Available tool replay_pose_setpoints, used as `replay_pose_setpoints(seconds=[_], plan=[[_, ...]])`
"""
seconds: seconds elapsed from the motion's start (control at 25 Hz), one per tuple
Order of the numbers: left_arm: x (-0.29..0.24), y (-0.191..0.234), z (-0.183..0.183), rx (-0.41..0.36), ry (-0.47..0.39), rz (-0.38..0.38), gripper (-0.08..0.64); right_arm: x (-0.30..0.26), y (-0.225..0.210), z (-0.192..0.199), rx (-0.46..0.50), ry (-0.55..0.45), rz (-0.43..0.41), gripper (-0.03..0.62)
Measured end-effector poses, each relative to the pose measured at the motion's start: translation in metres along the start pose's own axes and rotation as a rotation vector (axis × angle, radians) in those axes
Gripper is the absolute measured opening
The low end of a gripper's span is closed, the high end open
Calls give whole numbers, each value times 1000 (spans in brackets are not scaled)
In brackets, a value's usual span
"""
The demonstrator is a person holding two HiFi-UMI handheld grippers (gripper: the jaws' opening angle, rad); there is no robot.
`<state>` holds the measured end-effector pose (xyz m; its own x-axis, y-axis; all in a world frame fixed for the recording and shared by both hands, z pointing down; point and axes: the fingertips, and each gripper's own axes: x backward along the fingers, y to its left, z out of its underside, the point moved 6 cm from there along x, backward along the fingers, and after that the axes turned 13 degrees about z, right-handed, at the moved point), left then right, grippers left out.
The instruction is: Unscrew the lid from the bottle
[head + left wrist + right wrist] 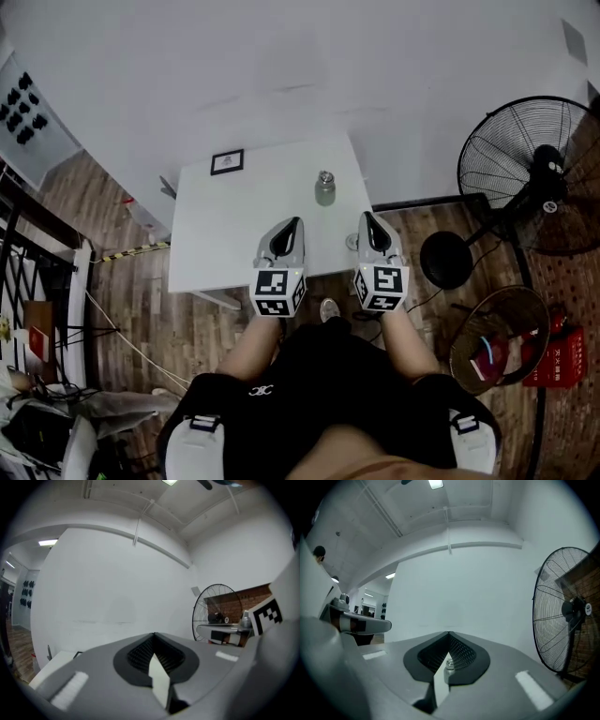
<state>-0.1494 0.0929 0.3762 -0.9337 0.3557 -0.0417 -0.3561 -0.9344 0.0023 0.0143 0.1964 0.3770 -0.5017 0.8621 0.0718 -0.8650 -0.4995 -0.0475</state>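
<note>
Hovering above the near edge of the white table (216,244), the left gripper (294,223) is showing its jaws clenched fully together, with nothing between them. The right gripper (366,217) is presenting the same condition: jaws pressed tip to tip, gripping nothing. Neither gripper is touching the table or any item on it.

The bottle (324,192) is standing upright on the far right part of the table, ahead of the two grippers and between their lines, apart from both. Its silvery lid (325,175) is sitting on the neck. In the right gripper view the bottle is appearing small through the slit below the closed tips, clear of the pads.

A small black-framed card (227,161) is lying near the far left edge of the table, well apart from the bottle. Nothing is standing between the grippers and the bottle.

On the floor to the right, a black pedestal fan (530,173) is standing beside the table, and a wicker basket (497,337) is sitting next to a red crate (555,356).

Count: two grippers, one bottle, one lid, one framed card, one table, one fan, one basket, one crate.
</note>
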Motion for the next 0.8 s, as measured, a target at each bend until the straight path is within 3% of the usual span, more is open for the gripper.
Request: replay_pose_setpoints(seconds=[0.52, 0.8], plan=[[-127, 78, 0, 74, 10, 46, 54, -147, -11, 6, 13, 3, -48, 2], [-170, 115, 9, 103, 22, 6, 54, -207, -7, 16, 30, 21, -84, 2]])
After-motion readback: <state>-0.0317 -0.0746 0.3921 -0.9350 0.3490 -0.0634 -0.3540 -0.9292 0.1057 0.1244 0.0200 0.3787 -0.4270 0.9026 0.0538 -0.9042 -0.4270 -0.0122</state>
